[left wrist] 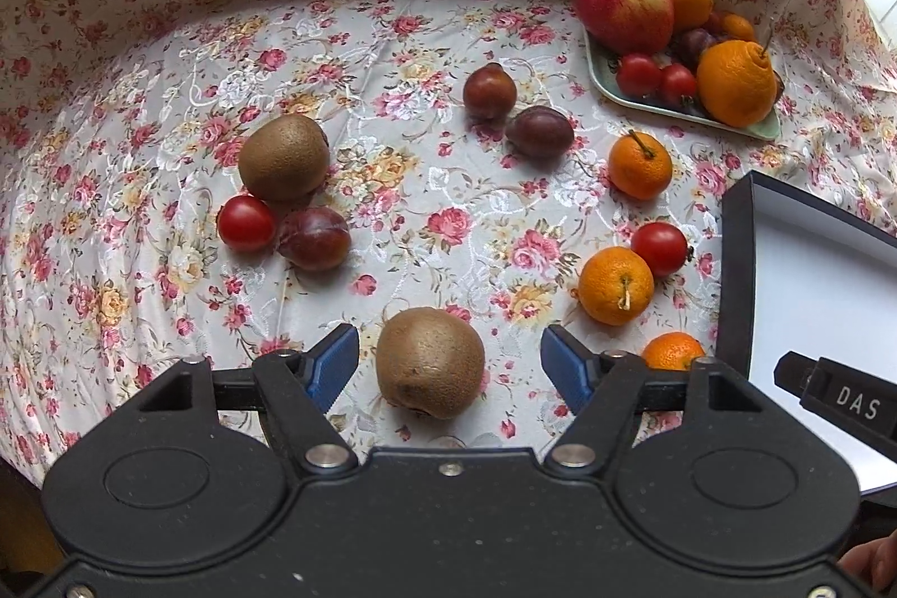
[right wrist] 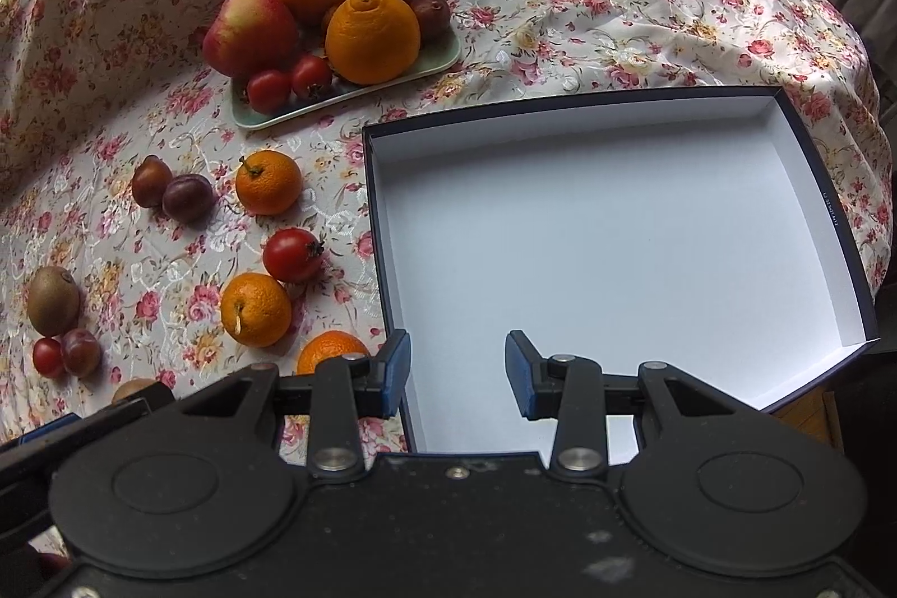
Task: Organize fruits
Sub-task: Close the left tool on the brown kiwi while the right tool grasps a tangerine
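Note:
A brown kiwi [left wrist: 429,362] lies on the floral cloth between the blue pads of my left gripper [left wrist: 448,340]; the jaws stand wide on either side and neither pad touches it. My right gripper [right wrist: 457,346] hangs open over the near left corner of the empty white-lined black box [right wrist: 616,233], with nothing between its fingers. Loose on the cloth are a second kiwi [left wrist: 284,156], a tomato [left wrist: 245,223], a plum [left wrist: 315,238], two more plums [left wrist: 489,91], three mandarins [left wrist: 615,285] and another tomato [left wrist: 660,249].
A pale green plate [right wrist: 443,63] at the back holds an apple [right wrist: 249,32], large oranges, tomatoes and plums. The box's wall [left wrist: 734,262] rises just right of the mandarins. The cloth climbs in folds behind the fruit.

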`<state>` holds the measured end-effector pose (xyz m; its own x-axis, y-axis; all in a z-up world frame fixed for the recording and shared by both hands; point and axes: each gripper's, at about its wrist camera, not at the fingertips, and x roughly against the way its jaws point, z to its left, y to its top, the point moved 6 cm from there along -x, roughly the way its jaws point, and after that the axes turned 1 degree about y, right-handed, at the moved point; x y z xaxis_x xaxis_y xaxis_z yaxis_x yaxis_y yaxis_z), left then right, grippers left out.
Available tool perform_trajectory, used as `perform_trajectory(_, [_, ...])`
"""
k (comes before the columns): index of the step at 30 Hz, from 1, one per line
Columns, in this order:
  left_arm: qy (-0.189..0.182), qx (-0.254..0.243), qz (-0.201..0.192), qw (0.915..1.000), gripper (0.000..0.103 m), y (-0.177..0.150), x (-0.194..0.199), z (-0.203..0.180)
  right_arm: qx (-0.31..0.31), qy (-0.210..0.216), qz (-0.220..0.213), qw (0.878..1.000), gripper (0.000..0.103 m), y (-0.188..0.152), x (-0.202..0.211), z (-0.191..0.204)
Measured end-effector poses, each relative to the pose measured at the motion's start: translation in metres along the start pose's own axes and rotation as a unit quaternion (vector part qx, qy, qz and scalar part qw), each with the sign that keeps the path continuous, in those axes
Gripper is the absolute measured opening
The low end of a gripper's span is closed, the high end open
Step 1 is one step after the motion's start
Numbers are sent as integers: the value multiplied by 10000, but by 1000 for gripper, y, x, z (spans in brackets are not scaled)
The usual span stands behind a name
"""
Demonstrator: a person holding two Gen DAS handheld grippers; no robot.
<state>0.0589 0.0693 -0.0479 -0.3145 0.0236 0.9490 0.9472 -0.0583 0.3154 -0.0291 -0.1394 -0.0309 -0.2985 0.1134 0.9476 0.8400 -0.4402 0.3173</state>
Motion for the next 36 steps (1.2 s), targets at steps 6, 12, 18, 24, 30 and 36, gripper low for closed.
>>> perform_trajectory(6, [321, 570, -255, 9975, 73, 20, 1, 51, -119, 222, 64, 9997, 40, 4, -1, 20])
perform_trajectory(12, [482, 871, -243, 9947, 73, 30, -5, 96, -139, 411, 185, 9989, 40, 3, -4, 45])
perform_trajectory(18, [534, 1244, 11, 9908, 73, 34, -17, 125, -112, 448, 300, 9985, 40, 3, -10, 63])
perform_trajectory(24, [557, 1169, -100, 9915, 73, 52, -18, 131, -302, 578, 413, 9970, 40, 8, -16, 74])
perform_trajectory(30, [642, 1055, -139, 9922, 73, 70, -26, 128, -484, 607, 434, 9960, 40, 15, -22, 78])
perform_trajectory(36, [291, 1012, 175, 9943, 73, 75, -43, 122, -430, 520, 501, 9965, 41, 24, -38, 85])
